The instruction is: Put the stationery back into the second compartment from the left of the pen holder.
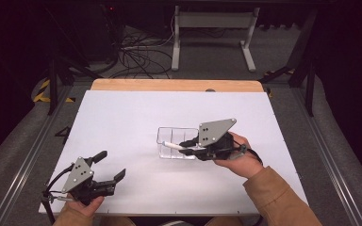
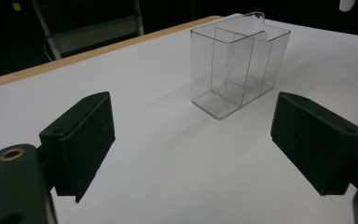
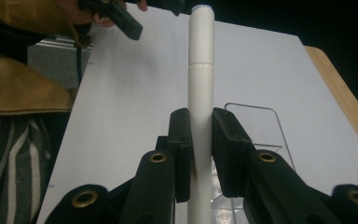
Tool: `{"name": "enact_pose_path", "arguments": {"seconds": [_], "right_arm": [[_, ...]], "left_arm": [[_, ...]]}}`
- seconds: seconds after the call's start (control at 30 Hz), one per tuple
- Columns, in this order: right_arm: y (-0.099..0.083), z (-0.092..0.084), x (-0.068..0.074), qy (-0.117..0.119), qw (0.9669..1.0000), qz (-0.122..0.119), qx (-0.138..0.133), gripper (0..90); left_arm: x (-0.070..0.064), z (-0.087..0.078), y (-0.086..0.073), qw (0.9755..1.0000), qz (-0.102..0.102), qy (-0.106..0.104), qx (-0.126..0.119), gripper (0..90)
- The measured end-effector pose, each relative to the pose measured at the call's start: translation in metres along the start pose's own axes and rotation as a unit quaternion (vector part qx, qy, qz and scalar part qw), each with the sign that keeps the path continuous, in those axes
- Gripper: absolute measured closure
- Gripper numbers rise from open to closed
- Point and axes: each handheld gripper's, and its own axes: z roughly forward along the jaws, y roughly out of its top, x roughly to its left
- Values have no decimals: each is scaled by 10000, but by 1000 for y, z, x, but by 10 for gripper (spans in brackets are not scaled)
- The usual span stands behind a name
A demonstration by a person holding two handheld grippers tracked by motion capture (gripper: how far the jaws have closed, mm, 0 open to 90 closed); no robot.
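A clear plastic box (image 1: 172, 135) with inner dividers stands on the white table top (image 1: 122, 113). My right gripper (image 1: 189, 144) hovers over the box's near right part, shut on a white pen (image 1: 169, 144) that sticks out to the left above the box. In the right gripper view the pen (image 3: 201, 70) stands upright between the pads of that gripper (image 3: 200, 140), with the box (image 3: 265, 140) below. My left gripper (image 1: 109, 165) rests near the front left corner, open and holding nothing. In the left gripper view its jaws (image 2: 200, 140) frame the box (image 2: 240, 65) from a distance.
A wooden strip (image 1: 169, 85) borders the table's far edge. Beyond it are a white frame leg (image 1: 212, 28) and loose cables (image 1: 136, 56) on the floor. A tan sleeve (image 1: 275, 197) comes in at the bottom right.
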Motion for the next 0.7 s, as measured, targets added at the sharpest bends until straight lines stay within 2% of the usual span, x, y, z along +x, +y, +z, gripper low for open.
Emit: {"name": "enact_pose_path", "arguments": {"seconds": [0.2, 0.43, 0.5, 0.53, 0.6, 0.67, 0.7], "right_arm": [[0, 0, -3, -377, 9981, 454, -167, 784], [3, 1, -2, -574, 9954, 657, -393, 784], [5, 3, -1, -757, 9926, 802, -504, 783], [5, 3, -1, -757, 9926, 802, -504, 783], [6, 6, 2, -1027, 9883, 944, -613, 784], [6, 7, 2, -1047, 9876, 969, -648, 783], [7, 8, 2, -1182, 9847, 1086, -684, 783]], "left_arm": [[0, 0, 0, 10000, -1, 1, -6, 145], [0, 0, 0, 10000, 14, 6, 0, 145], [0, 0, 0, 10000, 21, 4, 3, 145], [0, 0, 0, 10000, 23, 4, 2, 145], [0, 0, 0, 10000, 27, 7, 8, 145], [0, 0, 0, 10000, 23, 0, 1, 145], [0, 0, 0, 10000, 21, 1, 1, 145]]}}
